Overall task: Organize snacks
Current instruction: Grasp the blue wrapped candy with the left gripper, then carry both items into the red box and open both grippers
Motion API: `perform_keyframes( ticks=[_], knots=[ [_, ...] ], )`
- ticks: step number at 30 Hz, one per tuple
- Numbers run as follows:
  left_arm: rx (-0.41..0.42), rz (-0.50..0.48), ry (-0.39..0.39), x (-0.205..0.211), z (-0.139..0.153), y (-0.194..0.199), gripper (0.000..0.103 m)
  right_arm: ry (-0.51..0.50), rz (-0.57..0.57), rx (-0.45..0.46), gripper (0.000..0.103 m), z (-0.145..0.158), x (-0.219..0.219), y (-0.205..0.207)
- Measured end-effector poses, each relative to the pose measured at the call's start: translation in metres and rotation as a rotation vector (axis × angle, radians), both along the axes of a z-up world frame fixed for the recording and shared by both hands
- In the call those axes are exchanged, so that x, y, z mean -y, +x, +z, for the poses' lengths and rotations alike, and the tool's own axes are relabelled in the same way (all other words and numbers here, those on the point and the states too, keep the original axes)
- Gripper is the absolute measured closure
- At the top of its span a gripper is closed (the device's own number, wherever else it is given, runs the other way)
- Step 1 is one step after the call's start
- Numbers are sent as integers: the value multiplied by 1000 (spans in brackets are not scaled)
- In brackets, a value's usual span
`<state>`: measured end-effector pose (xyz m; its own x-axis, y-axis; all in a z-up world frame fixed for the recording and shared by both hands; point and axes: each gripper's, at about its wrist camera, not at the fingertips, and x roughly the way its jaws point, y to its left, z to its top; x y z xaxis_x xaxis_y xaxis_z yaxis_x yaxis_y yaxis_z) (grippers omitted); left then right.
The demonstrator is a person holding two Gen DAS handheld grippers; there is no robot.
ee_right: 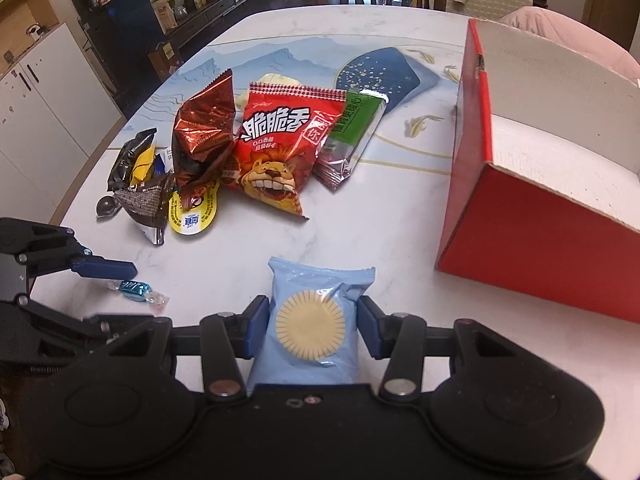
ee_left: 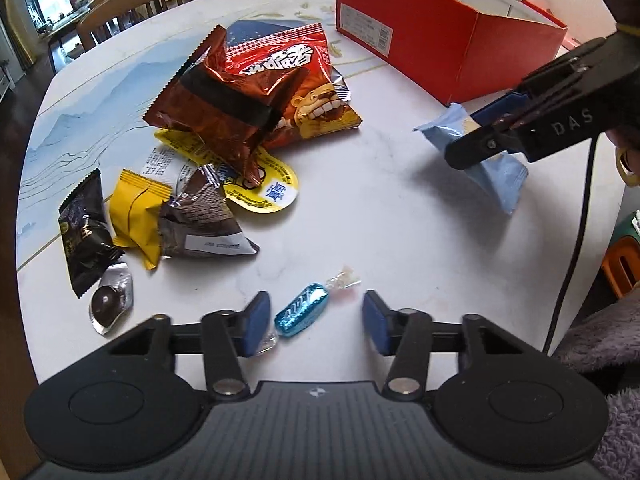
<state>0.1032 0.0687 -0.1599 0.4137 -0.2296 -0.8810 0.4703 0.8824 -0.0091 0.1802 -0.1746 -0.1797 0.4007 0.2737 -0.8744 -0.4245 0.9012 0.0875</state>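
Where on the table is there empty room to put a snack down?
Bare tabletop lies between the lion chip bag and the red box, running toward the light blue packet held in the right gripper. The snack pile around the brown foil bag is crowded. The blue candy takes the spot at the left gripper.

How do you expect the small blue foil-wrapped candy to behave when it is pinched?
The blue candy probably feels light and hard. Its glossy foil looks slippery, so it may squirt from the left gripper. The twisted clear ends would likely crumple.
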Motion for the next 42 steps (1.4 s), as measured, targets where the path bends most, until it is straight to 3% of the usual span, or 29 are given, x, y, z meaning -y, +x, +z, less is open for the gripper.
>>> perform_keyframes(
  ticks=[2,9,19,25,34,42],
  knots=[
    [-9,22,-6,-2,1,2,73,1,-7,1,56,0,2,-1],
    [11,85,-8,11,2,-11,90,8,-28,10,56,2,4,-7],
    [20,259,-99,24,10,-23,91,10,-46,80,56,28,13,-18],
    [32,285,-100,33,28,-16,91,12,-55,114,56,54,23,-19],
    [115,245,-142,62,77,6,91,23,-115,212,56,98,57,-3],
    [161,179,-174,113,114,52,91,18,-195,275,56,121,109,35]
  ],
)
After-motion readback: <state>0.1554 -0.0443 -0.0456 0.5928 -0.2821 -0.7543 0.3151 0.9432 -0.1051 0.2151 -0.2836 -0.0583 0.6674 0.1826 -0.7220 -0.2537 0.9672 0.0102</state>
